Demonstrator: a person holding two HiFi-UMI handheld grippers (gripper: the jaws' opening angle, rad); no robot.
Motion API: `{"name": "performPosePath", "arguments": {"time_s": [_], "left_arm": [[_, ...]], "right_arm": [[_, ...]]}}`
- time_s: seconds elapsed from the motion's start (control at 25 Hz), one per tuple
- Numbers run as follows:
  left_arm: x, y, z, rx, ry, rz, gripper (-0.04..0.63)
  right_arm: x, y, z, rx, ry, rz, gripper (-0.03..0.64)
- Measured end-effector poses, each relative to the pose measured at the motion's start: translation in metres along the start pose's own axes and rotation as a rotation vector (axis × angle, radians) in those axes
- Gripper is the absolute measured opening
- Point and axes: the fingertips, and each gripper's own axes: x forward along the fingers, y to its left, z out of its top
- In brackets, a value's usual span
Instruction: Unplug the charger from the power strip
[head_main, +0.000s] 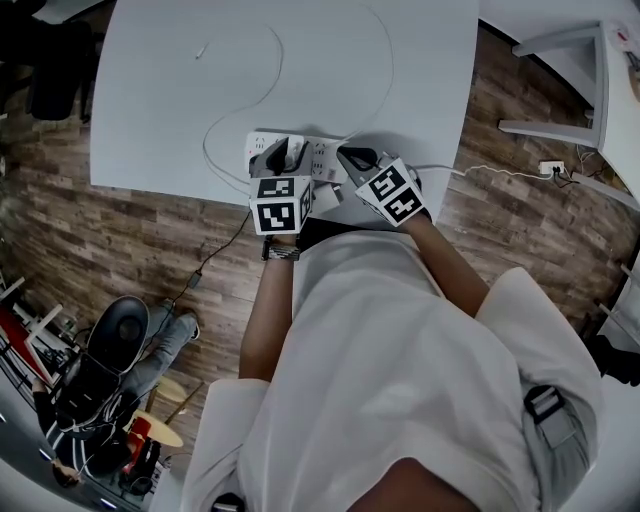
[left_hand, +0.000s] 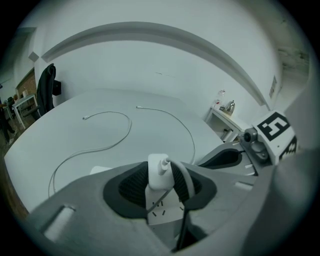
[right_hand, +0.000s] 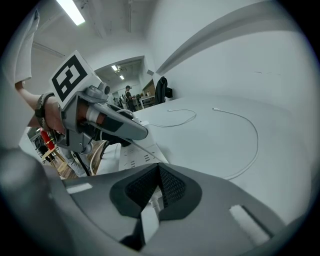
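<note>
At the near edge of the white table (head_main: 400, 80), the power strip (head_main: 322, 157) lies flat with both tools on it. Left tongs (head_main: 283, 155) come down steeply over the strip's left part. In the left gripper view, the white charger (left_hand: 159, 172) stands upright between the dark pads (left_hand: 131, 186), still seated in the strip's socket face. Pads sit against its two sides: clenched on the charger. Its cable (left_hand: 183, 176) arcs out of the top, bends right and drops behind the jaw. Right tongs (head_main: 356, 158) rest at the strip's right part, just beside the left pair. In the right gripper view, their tips meet, closed, with a sliver of white showing in the gap behind the tips; cannot tell whether that is pinched. Two thin loose leads (head_main: 240, 100) curl across the table beyond the strip, well apart from both tools. Wood-plank floor (head_main: 100, 240) around the table.
</note>
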Motion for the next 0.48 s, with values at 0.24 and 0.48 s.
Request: {"name": "performPosePath", "arguments": {"time_s": [0.24, 0.48], "left_arm": [[-0.0009, -0.0024, -0.0021, -0.049, 0.012, -0.033, 0.147], [-0.0023, -0.0012, -0.0001, 0.013, 0.009, 0.027, 0.143]], "right_arm": [[-0.003, 0.0005, -0.002, 0.012, -0.008, -0.001, 0.002], [-0.0018, 0.0007, 0.0013, 0.021, -0.011, 0.006, 0.002]]}}
